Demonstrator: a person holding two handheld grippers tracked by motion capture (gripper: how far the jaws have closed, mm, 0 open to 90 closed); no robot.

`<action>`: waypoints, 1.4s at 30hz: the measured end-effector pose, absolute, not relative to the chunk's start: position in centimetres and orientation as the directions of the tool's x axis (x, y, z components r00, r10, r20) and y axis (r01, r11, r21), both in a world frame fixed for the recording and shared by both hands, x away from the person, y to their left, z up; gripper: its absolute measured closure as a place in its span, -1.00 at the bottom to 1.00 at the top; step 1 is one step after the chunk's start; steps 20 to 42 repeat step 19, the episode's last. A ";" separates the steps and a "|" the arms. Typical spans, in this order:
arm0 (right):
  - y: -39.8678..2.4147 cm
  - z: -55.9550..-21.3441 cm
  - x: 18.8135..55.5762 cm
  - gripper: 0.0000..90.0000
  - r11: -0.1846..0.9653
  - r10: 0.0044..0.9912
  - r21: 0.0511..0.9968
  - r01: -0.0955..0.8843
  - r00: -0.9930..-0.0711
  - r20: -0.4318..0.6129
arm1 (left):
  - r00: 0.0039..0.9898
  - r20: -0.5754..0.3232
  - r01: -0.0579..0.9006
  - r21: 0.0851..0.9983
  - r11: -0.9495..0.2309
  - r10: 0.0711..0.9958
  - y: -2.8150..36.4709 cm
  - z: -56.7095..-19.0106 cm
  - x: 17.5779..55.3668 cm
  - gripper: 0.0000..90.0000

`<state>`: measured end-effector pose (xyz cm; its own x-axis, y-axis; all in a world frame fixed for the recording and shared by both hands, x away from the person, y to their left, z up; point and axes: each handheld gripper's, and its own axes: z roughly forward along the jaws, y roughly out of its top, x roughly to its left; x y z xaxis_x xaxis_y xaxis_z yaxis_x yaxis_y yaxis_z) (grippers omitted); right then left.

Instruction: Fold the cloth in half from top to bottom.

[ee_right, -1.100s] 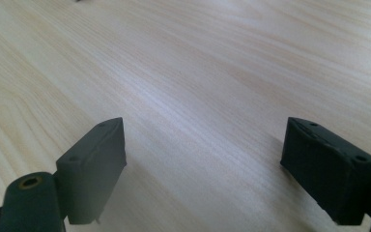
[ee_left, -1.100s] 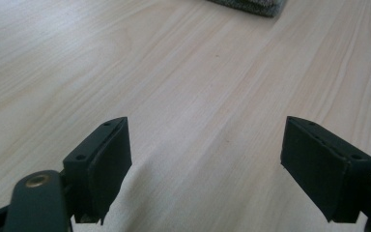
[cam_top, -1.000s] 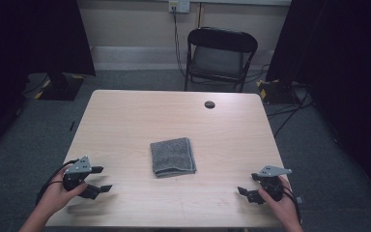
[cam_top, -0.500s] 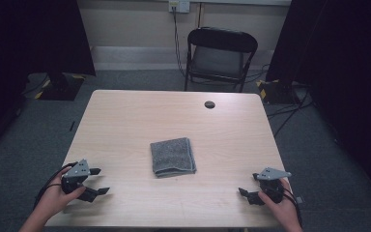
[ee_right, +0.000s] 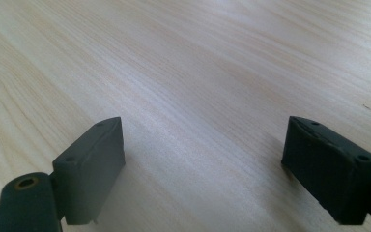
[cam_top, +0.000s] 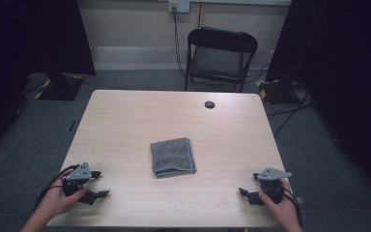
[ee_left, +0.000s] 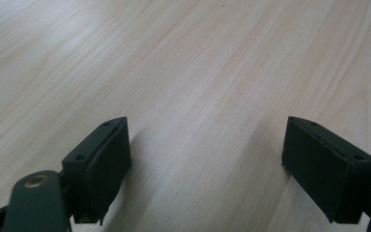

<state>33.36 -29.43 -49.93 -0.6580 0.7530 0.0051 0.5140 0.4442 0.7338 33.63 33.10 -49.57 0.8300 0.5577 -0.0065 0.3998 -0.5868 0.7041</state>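
High view: the left gripper [cam_top: 95,186] rests at the near left corner of the table [cam_top: 125,121], held by the person's left hand [cam_top: 60,198], with its 2 jaws pointing inward toward the table's middle. The right gripper [cam_top: 246,193] sits at the near right corner in the right hand [cam_top: 278,205], jaws also pointing inward. A folded grey towel [cam_top: 173,156] lies flat between the 2 grippers, farther from the person than both and well apart from each: ahead and to the right of the left gripper, ahead and to the left of the right one. Neither gripper touches it. Beyond the towel, near the far edge, is a small dark round spot [cam_top: 209,104], and a black folding chair [cam_top: 220,55] stands behind the table.

Left gripper view: the left gripper [ee_left: 205,159] has its 2 jaws spread wide, with bare pale wood between them and nothing pinched. The jaws sit low over the tabletop.

Right gripper view: the right gripper [ee_right: 203,162] likewise has its 2 jaws spread wide apart, holding nothing, with wood grain of the table running between and ahead of them.
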 end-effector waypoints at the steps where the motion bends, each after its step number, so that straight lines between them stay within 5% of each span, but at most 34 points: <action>1: -29.4 -49.9 33.4 -0.68 0.444 0.753 0.734 0.514 -0.658 0.005 | 0.829 -0.014 0.403 0.709 -0.579 0.560 33.1 -49.6 33.6 -0.62; 42: -29.4 -49.9 33.4 -0.70 0.443 0.754 0.733 0.516 -0.657 0.006 | 0.834 -0.012 0.378 0.740 -0.557 0.551 33.5 -50.1 33.4 -0.68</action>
